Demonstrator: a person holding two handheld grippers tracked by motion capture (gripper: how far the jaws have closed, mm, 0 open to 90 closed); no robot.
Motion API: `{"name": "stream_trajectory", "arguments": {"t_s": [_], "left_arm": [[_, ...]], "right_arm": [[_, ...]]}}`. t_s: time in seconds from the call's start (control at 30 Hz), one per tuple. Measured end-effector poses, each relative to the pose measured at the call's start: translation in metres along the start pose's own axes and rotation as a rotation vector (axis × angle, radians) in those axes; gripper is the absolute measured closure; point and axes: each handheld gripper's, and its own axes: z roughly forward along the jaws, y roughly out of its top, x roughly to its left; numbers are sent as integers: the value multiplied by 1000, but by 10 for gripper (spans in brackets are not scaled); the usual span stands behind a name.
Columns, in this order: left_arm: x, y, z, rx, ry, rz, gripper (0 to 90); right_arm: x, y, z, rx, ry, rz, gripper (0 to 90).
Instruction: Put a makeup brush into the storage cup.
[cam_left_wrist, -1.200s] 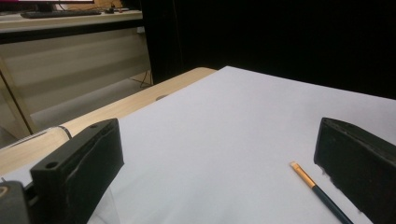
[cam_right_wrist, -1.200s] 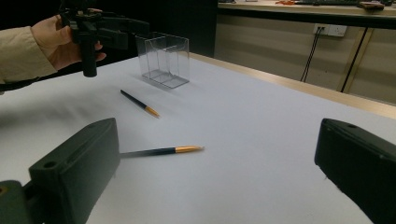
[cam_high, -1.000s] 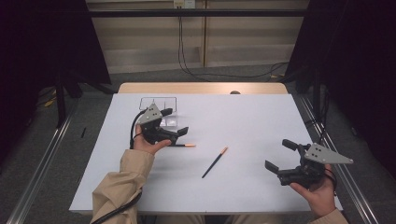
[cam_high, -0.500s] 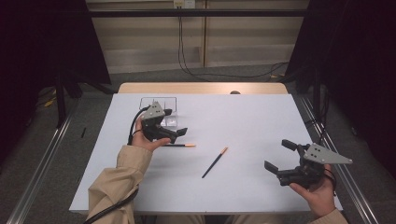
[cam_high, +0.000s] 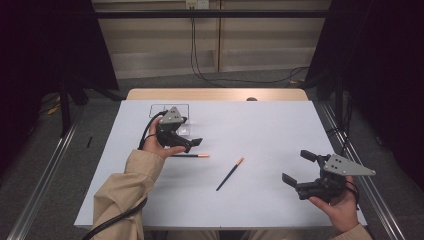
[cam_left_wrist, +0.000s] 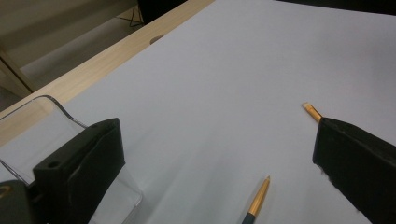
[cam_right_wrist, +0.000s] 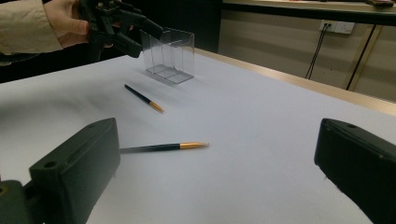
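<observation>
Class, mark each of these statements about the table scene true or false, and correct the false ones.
1. Both grippers are open. True: the left gripper and the right gripper both have their jaws apart.
2. The right gripper holds a pen. False: it holds nothing.
3. Two pens lie on the table. True: one pen by the left gripper, another pen nearer the middle.
4. The clear box holds a pen. False: it looks empty.
</observation>
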Motion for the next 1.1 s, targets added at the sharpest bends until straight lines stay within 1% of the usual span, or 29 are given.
{"name": "stream_trajectory", "arguments": {"t_s": [0.13,0.2,0.27,0.4,0.5,0.6,0.67,0.77,0.8,0.83,0.87,1.0,1.1], "left_arm": [[1,1,4,50,-13,1,18],[2,2,6,90,-20,14,18],[2,3,7,119,-29,19,18],[2,6,10,158,-40,21,18],[3,8,12,207,-41,34,18],[3,9,15,236,-47,34,18],[3,11,17,264,-56,38,19],[3,14,21,325,-76,56,23],[4,15,21,354,-88,81,23],[3,16,23,358,-88,61,24],[3,17,25,369,-89,53,25],[3,20,29,401,-107,52,25],[3,23,32,449,-123,60,25]], "right_arm": [[0,0,0,4,0,0,0],[-1,0,0,4,-1,-1,0],[-1,0,-1,4,-4,0,0],[-2,0,-1,0,-9,2,0],[-2,0,-1,0,-7,2,0],[-2,0,-1,0,-4,2,0],[-2,0,-1,1,-8,-1,0],[-2,0,-1,3,-7,3,0],[-2,0,-1,3,-6,4,0],[-2,0,-1,1,-8,2,0],[-2,0,-1,0,-9,1,0],[-1,0,-1,-1,-3,1,0],[-1,0,-1,5,1,1,0]]}}
